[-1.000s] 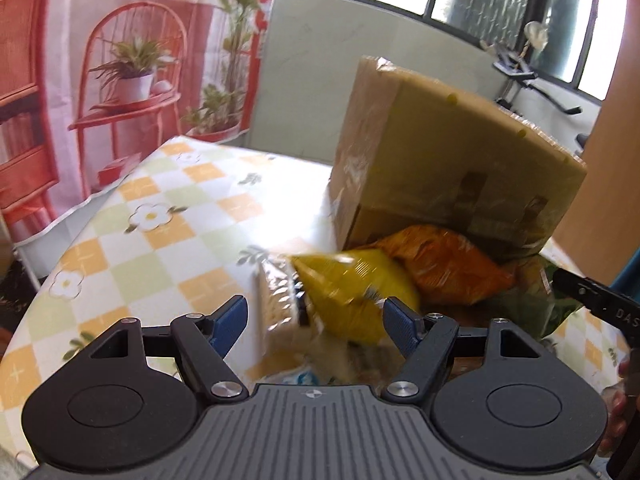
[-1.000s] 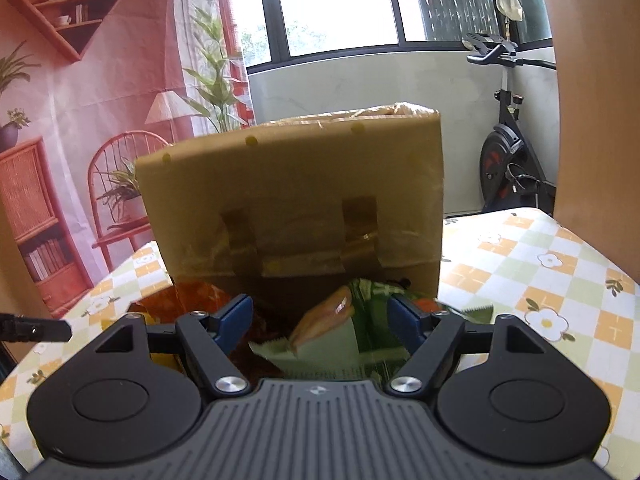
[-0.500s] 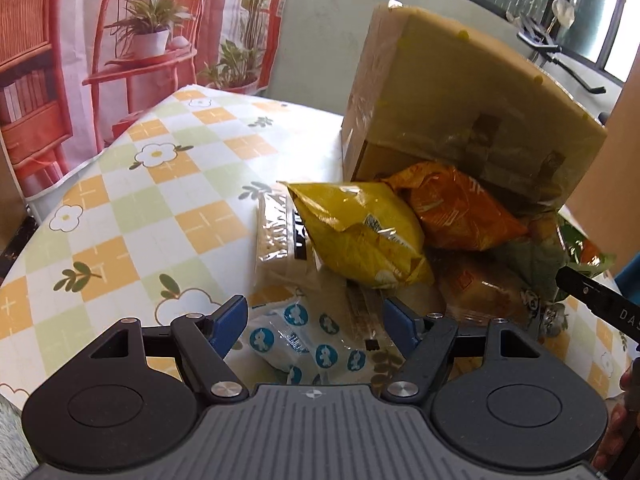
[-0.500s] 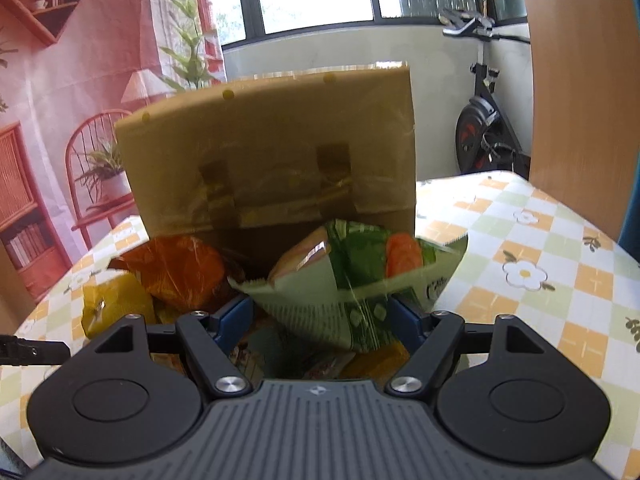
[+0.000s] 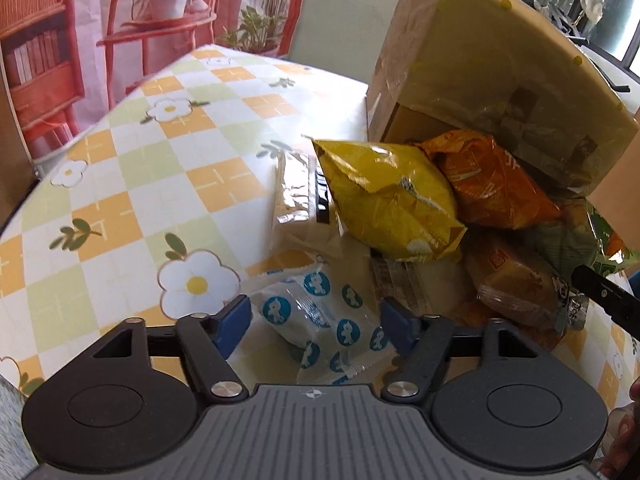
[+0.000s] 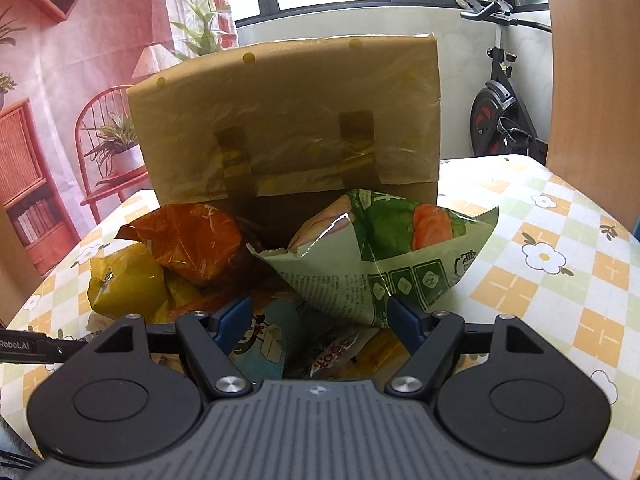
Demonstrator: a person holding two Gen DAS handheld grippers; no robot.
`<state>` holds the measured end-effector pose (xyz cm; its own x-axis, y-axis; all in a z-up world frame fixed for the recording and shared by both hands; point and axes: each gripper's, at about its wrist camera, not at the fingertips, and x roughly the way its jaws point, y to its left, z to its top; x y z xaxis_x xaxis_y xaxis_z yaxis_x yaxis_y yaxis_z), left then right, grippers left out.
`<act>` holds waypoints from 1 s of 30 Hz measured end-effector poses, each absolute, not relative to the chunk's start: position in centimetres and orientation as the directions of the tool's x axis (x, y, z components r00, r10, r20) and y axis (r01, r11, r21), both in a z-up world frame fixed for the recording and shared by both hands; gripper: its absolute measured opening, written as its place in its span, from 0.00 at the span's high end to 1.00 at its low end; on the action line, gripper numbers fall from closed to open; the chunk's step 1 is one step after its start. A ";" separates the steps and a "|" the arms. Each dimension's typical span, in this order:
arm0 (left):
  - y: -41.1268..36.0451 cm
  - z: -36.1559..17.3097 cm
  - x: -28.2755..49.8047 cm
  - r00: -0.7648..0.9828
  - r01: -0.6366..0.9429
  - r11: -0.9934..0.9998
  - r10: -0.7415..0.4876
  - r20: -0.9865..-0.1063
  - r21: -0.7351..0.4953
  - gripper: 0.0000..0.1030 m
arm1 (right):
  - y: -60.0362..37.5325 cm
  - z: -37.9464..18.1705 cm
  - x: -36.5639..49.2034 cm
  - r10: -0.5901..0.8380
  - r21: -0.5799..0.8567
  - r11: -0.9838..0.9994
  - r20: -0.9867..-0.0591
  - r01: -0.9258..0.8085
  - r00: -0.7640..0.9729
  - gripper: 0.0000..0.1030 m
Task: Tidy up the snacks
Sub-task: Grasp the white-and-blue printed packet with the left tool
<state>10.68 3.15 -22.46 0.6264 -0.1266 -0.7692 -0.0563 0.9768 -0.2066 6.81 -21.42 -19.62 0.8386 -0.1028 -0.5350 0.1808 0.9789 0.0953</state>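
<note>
A pile of snack packs lies on the table in front of a cardboard box (image 5: 492, 76) on its side, its flap open toward me (image 6: 288, 120). In the left wrist view I see a yellow bag (image 5: 388, 200), an orange bag (image 5: 492, 184), a clear cracker pack (image 5: 298, 204), a brown bread pack (image 5: 516, 280) and a white pack with blue dots (image 5: 320, 316). My left gripper (image 5: 316, 320) is open, just above the white pack. My right gripper (image 6: 318, 316) is open above the pile, under a green bag (image 6: 384, 256). The orange bag (image 6: 188, 244) and yellow bag (image 6: 124, 284) lie to its left.
The table has a checked yellow and green flower cloth (image 5: 168, 168). Its left edge curves close by (image 5: 24, 216). An exercise bike (image 6: 500, 112) stands behind the table at the right. A wooden panel (image 6: 592, 80) rises at the right.
Both grippers have drawn back and risen from the box. More of the pile shows now, and the white dotted pack has come between my left fingers. Both stay open.
</note>
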 end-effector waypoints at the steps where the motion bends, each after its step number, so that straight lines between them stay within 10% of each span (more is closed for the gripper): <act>1: 3.2 -22.5 10.7 0.625 -0.056 0.976 -0.131 -0.770 -0.212 0.33 | -21.4 -19.6 6.9 -0.102 0.094 0.979 -0.535 0.179 0.839 0.25; 16: 3.5 -23.9 11.5 0.610 -0.100 0.970 -0.118 -0.784 -0.223 0.33 | -22.1 -20.1 7.2 -0.081 0.122 0.975 -0.576 0.183 0.814 0.25; 30: 4.1 -24.0 11.1 0.630 -0.061 0.961 -0.174 -0.757 -0.271 0.56 | -22.7 -19.5 7.0 -0.133 0.107 0.965 -0.588 0.239 0.798 0.25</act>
<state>11.08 4.12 -24.04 0.6296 -0.1738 -0.7572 -0.0605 0.9607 -0.2709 6.97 -22.67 -19.53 0.7982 -0.1331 -0.5876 0.2395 0.9650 0.1068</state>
